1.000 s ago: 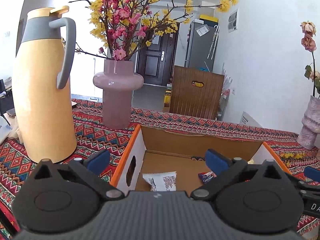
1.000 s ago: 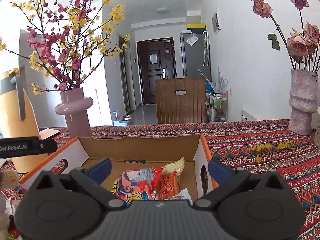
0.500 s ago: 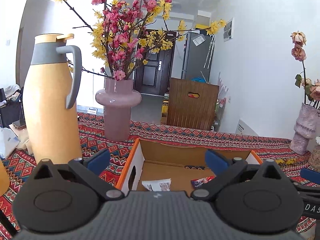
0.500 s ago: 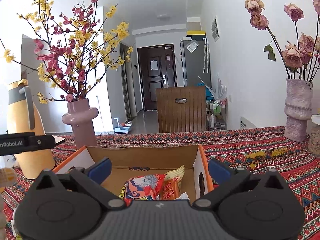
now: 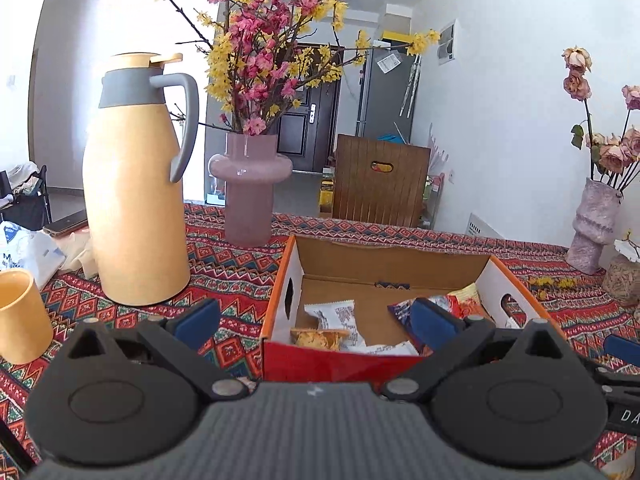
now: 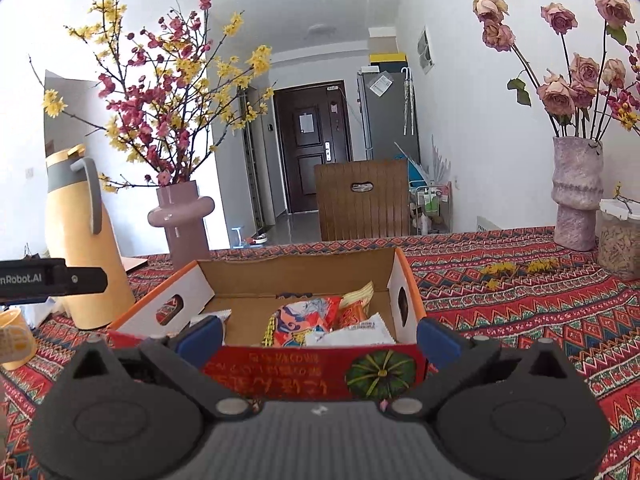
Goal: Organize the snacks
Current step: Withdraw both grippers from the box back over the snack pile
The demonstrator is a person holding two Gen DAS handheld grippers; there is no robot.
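Both hand-held grippers were held level, just before the near wall of the cardboard box (image 5: 384, 258), pointing along the bench (image 5: 224, 276) toward the far door. The left hand-held gripper (image 5: 316, 318) sat toward the box's left corner, its left finger over the patterned cloth and its right finger in front of the box interior. The right hand-held gripper (image 6: 318, 334) faced the box squarely, its blue fingertips (image 6: 200, 334) flanking the red front wall.

The left view alone showed a yellow cup (image 5: 22, 316) at the near left, the full height of the yellow thermos (image 5: 136, 200) and a white bag at the bench's left edge. The right view alone showed the pumpkin print and lettering on the box front, and a lidded jar (image 6: 620, 240) beside the rose vase (image 6: 576, 196). In it the left tool's black bar (image 6: 52, 278) entered from the left edge. The pink vase (image 5: 250, 192) of blossom branches appeared in both.

Each hand-held gripper stood wide open, its jaws spread apart with nothing between them and touching nothing that could be seen. The snacks lay inside the box: a white packet (image 5: 334, 314) and a golden-brown packet (image 5: 318, 338) toward its left, a red and blue packet (image 6: 304, 320), an orange packet (image 6: 352, 312) and another white packet (image 6: 352, 334) toward its right.
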